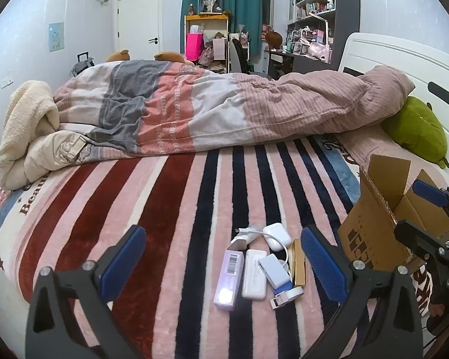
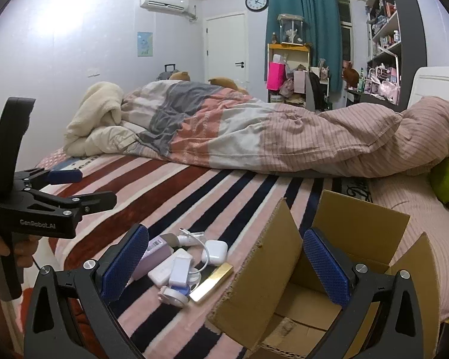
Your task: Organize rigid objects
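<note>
A cluster of small rigid items lies on the striped blanket (image 1: 170, 209): a purple box (image 1: 229, 278), a white power bank (image 1: 254, 273), a white-blue hub (image 1: 274, 269), an earbuds case (image 1: 277, 233), a gold box (image 1: 297, 266) and a small tape dispenser (image 1: 287, 296). My left gripper (image 1: 224, 263) hovers open just before them, holding nothing. An open cardboard box (image 2: 284, 269) stands right of the cluster, its inside bare. My right gripper (image 2: 226, 267) is open above the box's near flap, next to the gold box (image 2: 212, 281) and earbuds case (image 2: 215, 251).
A rumpled duvet (image 1: 224, 113) runs across the far half of the bed. A green plush (image 1: 416, 128) lies by the white headboard (image 1: 404, 56). In the right wrist view a hand holds the left gripper (image 2: 89, 187) at the left. Shelves and a desk stand behind the bed.
</note>
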